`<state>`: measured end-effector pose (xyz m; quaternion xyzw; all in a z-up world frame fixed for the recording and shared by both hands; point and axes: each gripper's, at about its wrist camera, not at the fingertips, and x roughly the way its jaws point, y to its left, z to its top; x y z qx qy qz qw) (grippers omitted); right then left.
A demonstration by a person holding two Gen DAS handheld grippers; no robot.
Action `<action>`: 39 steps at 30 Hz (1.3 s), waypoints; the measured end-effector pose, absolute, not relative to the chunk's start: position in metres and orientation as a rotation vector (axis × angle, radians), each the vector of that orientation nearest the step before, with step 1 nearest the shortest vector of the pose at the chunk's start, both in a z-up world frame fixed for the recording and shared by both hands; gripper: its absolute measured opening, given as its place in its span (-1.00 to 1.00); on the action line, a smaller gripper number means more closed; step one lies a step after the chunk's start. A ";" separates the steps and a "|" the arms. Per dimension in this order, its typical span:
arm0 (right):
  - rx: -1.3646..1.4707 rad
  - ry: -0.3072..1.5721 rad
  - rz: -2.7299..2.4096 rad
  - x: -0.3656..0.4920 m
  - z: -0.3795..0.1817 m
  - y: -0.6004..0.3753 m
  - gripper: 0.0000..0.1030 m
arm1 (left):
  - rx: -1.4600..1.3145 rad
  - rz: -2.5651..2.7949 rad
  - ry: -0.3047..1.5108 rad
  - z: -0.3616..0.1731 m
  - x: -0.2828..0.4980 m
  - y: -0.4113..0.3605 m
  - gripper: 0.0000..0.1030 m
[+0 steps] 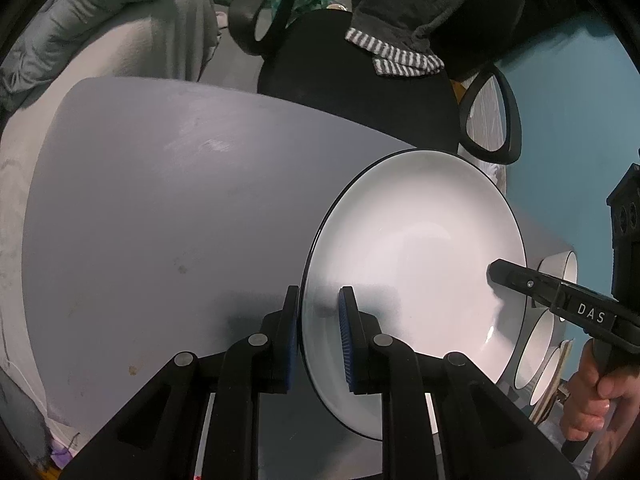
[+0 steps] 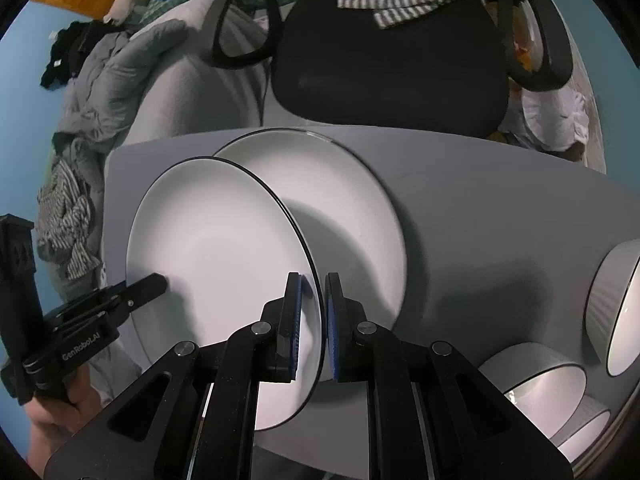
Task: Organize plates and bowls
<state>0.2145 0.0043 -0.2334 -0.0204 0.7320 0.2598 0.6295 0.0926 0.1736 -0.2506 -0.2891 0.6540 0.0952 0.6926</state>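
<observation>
Plate (image 2: 216, 240), white with dark rim, held tilted above the grey worktop (image 1: 160, 220), clamped at opposite rims by left gripper (image 1: 319, 336) and right gripper (image 2: 314, 328); second plate (image 2: 344, 200) lying flat behind it; bowls (image 2: 552, 392) grouped at lower right of the right wrist view.

A white plate with a thin black rim (image 2: 224, 240) is raised off the tabletop and tilted, its face showing, filling the left centre of the right wrist view and the lower right of the left wrist view. Behind it, toward the upper centre of the right wrist view, a second white plate with a thin black rim (image 2: 352, 200) lies flat on the grey tabletop, partly overlapped by the raised one. At the right edge and lower right corner of that view stand white ribbed bowls with dark rims (image 2: 536, 384), close together.
</observation>
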 end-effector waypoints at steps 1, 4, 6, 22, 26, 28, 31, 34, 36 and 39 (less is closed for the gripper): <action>-0.040 1.681 0.590 0.218 -0.235 0.001 -0.77 | -0.643 0.212 1.464 -0.251 0.095 0.172 -0.66; -0.024 1.686 0.581 0.223 -0.239 -0.005 -0.76 | -0.630 0.207 1.475 -0.253 0.101 0.167 -0.66; -0.016 1.691 0.576 0.226 -0.241 -0.007 -0.76 | -0.627 0.206 1.483 -0.255 0.105 0.165 -0.66; 0.017 1.743 0.539 0.238 -0.253 -0.015 -0.74 | -0.583 0.183 1.523 -0.264 0.124 0.154 -0.62; -0.018 1.776 0.504 0.240 -0.253 -0.006 -0.62 | -0.562 0.186 1.544 -0.264 0.130 0.153 -0.57; -0.034 1.796 0.480 0.241 -0.253 -0.001 -0.51 | -0.529 0.195 1.558 -0.263 0.132 0.149 -0.51; -0.065 1.823 0.476 0.242 -0.253 0.008 -0.23 | -0.478 0.207 1.563 -0.262 0.134 0.145 -0.51; -0.106 1.850 0.458 0.244 -0.253 0.016 -0.15 | -0.461 0.203 1.569 -0.261 0.133 0.142 -0.34; -0.121 1.864 0.437 0.244 -0.253 0.018 -0.12 | -0.466 0.204 1.565 -0.259 0.131 0.143 -0.30; -0.125 1.885 0.407 0.244 -0.251 0.018 -0.04 | -0.464 0.201 1.566 -0.255 0.128 0.144 -0.25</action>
